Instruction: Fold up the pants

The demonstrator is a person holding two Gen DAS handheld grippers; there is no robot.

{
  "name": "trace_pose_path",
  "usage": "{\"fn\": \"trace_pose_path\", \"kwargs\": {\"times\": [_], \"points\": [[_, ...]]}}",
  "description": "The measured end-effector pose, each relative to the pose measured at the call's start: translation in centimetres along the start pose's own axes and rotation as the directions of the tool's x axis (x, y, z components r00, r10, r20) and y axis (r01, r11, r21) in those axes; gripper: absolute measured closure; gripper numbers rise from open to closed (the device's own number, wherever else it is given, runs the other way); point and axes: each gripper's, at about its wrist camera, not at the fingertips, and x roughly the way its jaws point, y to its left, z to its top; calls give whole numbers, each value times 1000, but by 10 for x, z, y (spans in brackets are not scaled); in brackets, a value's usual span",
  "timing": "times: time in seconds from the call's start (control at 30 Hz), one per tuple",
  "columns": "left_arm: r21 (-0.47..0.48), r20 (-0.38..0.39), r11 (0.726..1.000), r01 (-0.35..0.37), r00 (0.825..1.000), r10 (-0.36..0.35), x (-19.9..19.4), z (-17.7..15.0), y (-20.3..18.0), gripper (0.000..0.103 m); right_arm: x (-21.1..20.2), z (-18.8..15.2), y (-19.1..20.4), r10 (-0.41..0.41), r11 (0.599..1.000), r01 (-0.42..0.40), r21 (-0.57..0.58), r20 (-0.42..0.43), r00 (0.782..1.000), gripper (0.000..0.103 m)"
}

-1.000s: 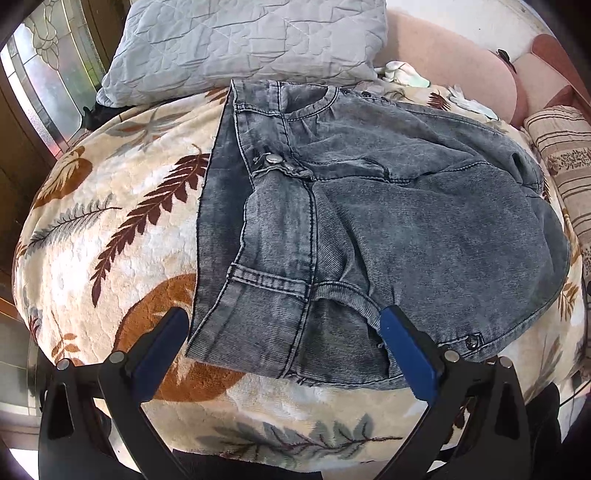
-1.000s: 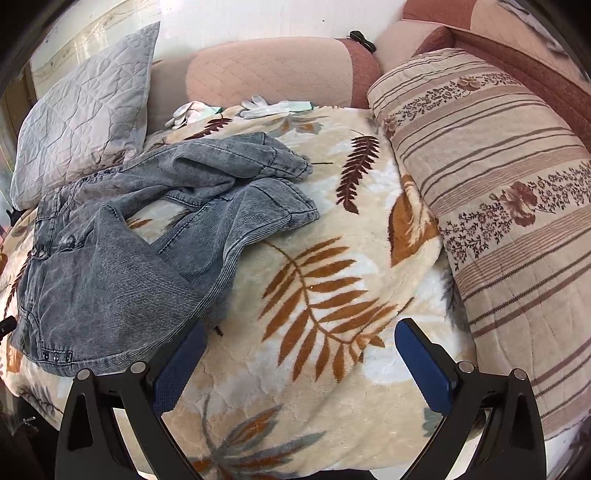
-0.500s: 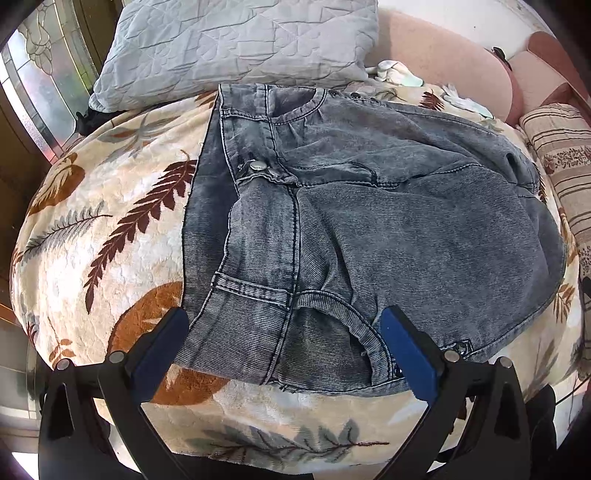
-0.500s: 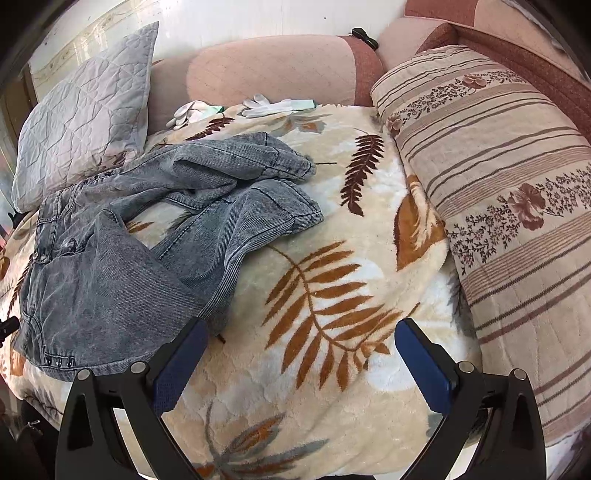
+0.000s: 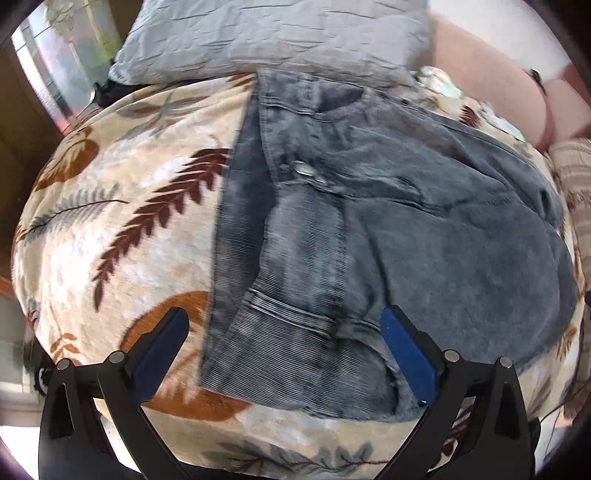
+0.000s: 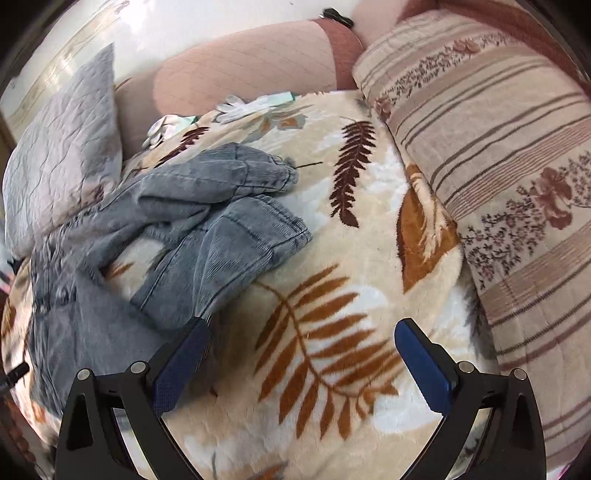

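Leaf-print blanket is lying over a sofa, grey pants sprawling rumpled across it, left gripper and right gripper both hovering spread wide, holding nothing.

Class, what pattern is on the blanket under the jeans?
Cream blanket with brown and rust fern leaves; clearest in the right wrist view.

Pants: washed grey-blue denim
Blanket: cream, with brown and rust fern leaves
Pillow: pale grey, quilted
Cushion: beige stripes, maroon flowers
Tool pads: blue
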Motion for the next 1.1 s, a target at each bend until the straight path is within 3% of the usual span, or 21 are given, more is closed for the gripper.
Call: {"fn": "trace_pose_path", "kwargs": {"times": [0.1,0.23,0.37,0.53,0.57,0.6,0.63,0.67,0.7,0.77,0.8,0.93,1.0,1.1], "points": [[-53,-40,999,0,999,-2,5,3,16,0,16,10,3,39,999,-39,12,-34,999,2],[-144,-91,987,71,992,-85,10,-5,33,0,41,21,13,102,994,-98,40,-91,991,2],[-205,-148,967,148,972,-180,21,-21,35,0,68,28,15,154,984,-139,108,-140,978,2],[-260,-210,946,192,945,-249,35,-33,27,0,91,35,4,336,914,-296,276,-107,936,7],[-267,-189,939,217,943,-272,31,-35,25,0,93,36,3,358,901,-318,296,-93,929,20],[-272,-177,930,247,937,-301,27,-34,24,1,95,36,1,389,881,-347,321,-76,918,49],[-287,-159,914,288,926,-341,21,-34,23,9,97,37,0,401,874,-357,330,-76,913,67],[-292,-145,908,302,924,-354,17,-33,23,22,97,39,0,393,878,-347,328,-81,916,97],[-284,-130,910,301,929,-348,12,-32,23,29,94,39,-1,374,887,-333,319,-76,924,99],[-257,-122,925,279,940,-317,5,-29,22,61,76,39,-5,363,893,-338,299,-31,931,99],[-252,-121,928,275,942,-312,3,-28,22,65,55,36,-9,340,903,-331,273,15,940,99],[-228,-116,938,260,950,-291,0,-36,26,68,-14,4,-40,243,944,-264,199,126,962,99],[-225,-138,943,247,950,-281,11,-37,31,68,-23,-25,-61,202,953,-217,213,88,975,96],[-226,-175,948,223,948,-265,22,-38,33,68,-2,-74,-86,155,964,-129,233,-98,983,90]]}}
